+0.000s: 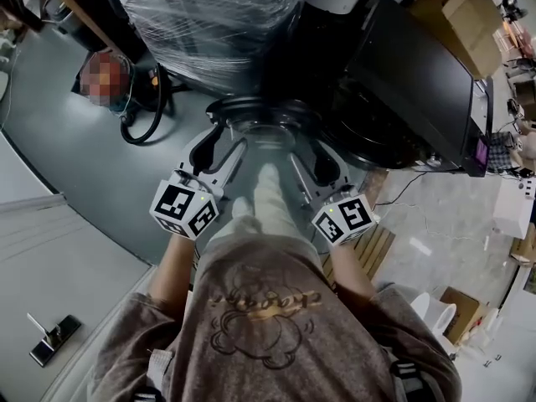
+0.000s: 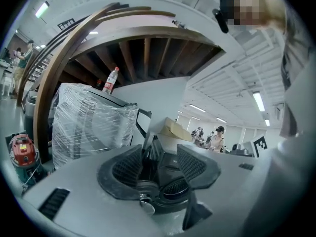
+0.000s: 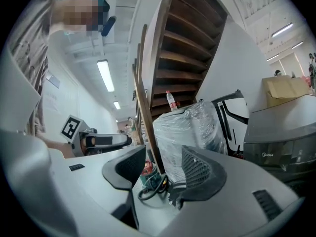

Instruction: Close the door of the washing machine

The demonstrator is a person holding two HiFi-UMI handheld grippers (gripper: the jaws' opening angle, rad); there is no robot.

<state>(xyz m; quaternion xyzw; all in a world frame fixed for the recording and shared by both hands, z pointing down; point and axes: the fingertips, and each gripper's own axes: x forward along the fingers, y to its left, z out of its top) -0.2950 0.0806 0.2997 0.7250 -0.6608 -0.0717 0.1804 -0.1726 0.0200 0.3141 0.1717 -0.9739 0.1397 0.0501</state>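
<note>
The washing machine [image 1: 410,74] is a dark box at the right of the head view, and its grey front [image 3: 281,142] shows at the right edge of the right gripper view. Its round glass door [image 1: 264,128] stands swung out, just ahead of both grippers. My left gripper [image 1: 219,153] is open and points at the door's left side. My right gripper [image 1: 314,164] is open at the door's right side. In the left gripper view the door's dark ring [image 2: 170,186] shows beyond the spread pads of the left gripper [image 2: 159,164]. The right gripper [image 3: 163,169] has nothing between its pads.
A plastic-wrapped appliance [image 1: 218,23] stands left of the machine, with a bottle [image 2: 111,80] on top. A cardboard box [image 1: 456,15] lies on the machine. A black cable [image 1: 146,115] and a red tool [image 2: 22,149] sit on the floor at the left. Wooden stairs [image 3: 182,43] rise behind.
</note>
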